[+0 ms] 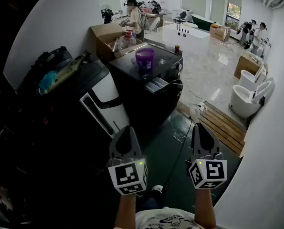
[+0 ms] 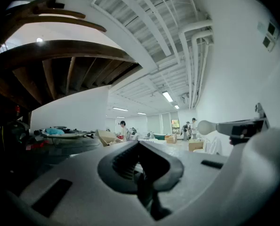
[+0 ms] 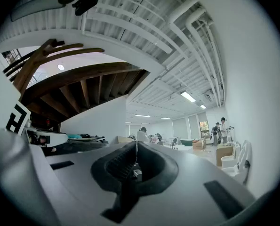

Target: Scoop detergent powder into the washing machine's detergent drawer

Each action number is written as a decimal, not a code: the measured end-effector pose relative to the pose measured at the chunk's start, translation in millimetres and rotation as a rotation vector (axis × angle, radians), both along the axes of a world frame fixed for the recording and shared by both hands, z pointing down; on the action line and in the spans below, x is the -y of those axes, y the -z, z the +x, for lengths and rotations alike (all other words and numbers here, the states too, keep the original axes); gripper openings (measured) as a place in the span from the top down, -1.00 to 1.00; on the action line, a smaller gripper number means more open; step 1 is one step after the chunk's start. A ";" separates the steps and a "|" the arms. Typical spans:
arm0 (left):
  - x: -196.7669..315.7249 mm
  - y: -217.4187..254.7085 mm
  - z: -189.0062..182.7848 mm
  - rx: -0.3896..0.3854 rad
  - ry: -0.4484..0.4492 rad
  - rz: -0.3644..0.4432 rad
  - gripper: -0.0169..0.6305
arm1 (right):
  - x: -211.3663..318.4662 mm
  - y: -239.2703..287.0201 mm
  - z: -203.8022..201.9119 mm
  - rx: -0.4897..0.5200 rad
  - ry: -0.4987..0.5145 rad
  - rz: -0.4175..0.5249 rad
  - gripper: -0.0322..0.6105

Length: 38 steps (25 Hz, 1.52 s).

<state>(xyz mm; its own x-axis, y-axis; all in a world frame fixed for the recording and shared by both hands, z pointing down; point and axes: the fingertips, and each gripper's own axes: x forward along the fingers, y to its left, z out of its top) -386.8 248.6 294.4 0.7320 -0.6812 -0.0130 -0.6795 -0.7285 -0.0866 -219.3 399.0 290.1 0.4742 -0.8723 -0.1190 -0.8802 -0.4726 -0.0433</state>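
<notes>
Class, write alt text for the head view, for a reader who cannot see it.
The left gripper and right gripper, both shut and empty, hang low, short of a black washing machine with a purple tub on top and a drawer pulled out at its front.

A purple tub (image 1: pixel 145 57) stands on the dark washing machine (image 1: pixel 142 103).
</notes>
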 end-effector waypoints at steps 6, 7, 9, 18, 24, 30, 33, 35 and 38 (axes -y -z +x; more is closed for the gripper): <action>5.4 -1.3 3.5 0.005 -0.004 0.000 0.93 | 5.6 0.7 2.0 -0.005 0.000 0.000 0.84; 7.1 -1.4 3.6 0.006 -0.003 -0.001 0.93 | 7.3 1.0 2.0 -0.004 0.000 0.000 0.84; 11.3 -1.9 3.8 0.007 -0.001 -0.004 0.93 | 11.2 1.1 2.1 -0.003 0.000 -0.001 0.84; 33.0 -6.4 9.7 0.007 -0.002 -0.018 0.93 | 31.7 0.6 5.5 -0.009 -0.002 -0.002 0.84; 58.0 -7.0 22.6 0.007 -0.020 -0.016 0.93 | 57.8 4.2 13.2 -0.007 -0.007 0.018 0.84; 89.4 -3.3 35.4 -0.001 -0.035 -0.007 0.93 | 90.1 5.8 22.0 0.000 -0.007 0.032 0.84; 102.8 -5.1 42.1 0.003 -0.045 -0.002 0.93 | 102.6 6.0 28.4 0.005 -0.012 0.044 0.84; 110.4 -8.0 45.9 0.008 -0.051 -0.002 0.93 | 109.5 3.7 31.8 0.011 -0.016 0.048 0.84; 121.3 -12.1 53.0 0.017 -0.056 -0.012 0.93 | 119.6 -0.4 38.0 0.022 -0.020 0.039 0.84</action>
